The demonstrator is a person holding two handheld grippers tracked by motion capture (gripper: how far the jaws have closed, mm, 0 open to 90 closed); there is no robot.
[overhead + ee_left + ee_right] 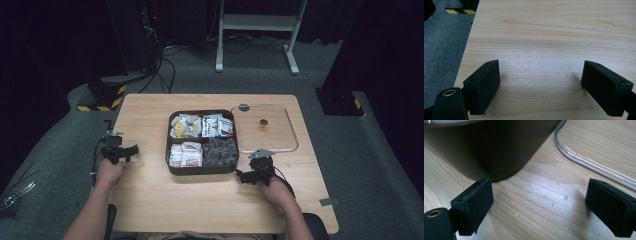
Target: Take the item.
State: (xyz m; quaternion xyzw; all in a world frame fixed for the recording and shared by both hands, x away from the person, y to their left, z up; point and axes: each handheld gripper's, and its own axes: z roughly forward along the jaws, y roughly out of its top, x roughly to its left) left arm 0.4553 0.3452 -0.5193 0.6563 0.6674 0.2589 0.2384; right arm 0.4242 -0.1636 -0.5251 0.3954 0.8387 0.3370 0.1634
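A dark brown box (pixel 202 170) with rounded corners sits at the middle of the wooden table (pixel 150 200), split into 4 compartments. The 2 far ones hold pale and printed packets, the near-left one holds white-and-tan packets, and the near-right one holds dark wrapped pieces. Its wall is smooth, matte and unmarked — in the right gripper view that wall (pixel 489 147) rises just beyond the left jaw, close to its tip, though whether they touch I cannot tell.

Just past the right jaw in that view runs the rim of a clear lid (pixel 584 161), lying flat on the wood. In the high view the lid (pixel 290 131) lies right beside the box, with a small dark knob at its centre.

The right gripper (pixel 254 172) rests near the box's near-right corner, jaws spread wide with bare wood between them, holding nothing.

The left gripper (pixel 120 150) lies well apart from the box, near the table's left edge — its jaws also stand wide open over plain wood (pixel 541 75), empty.
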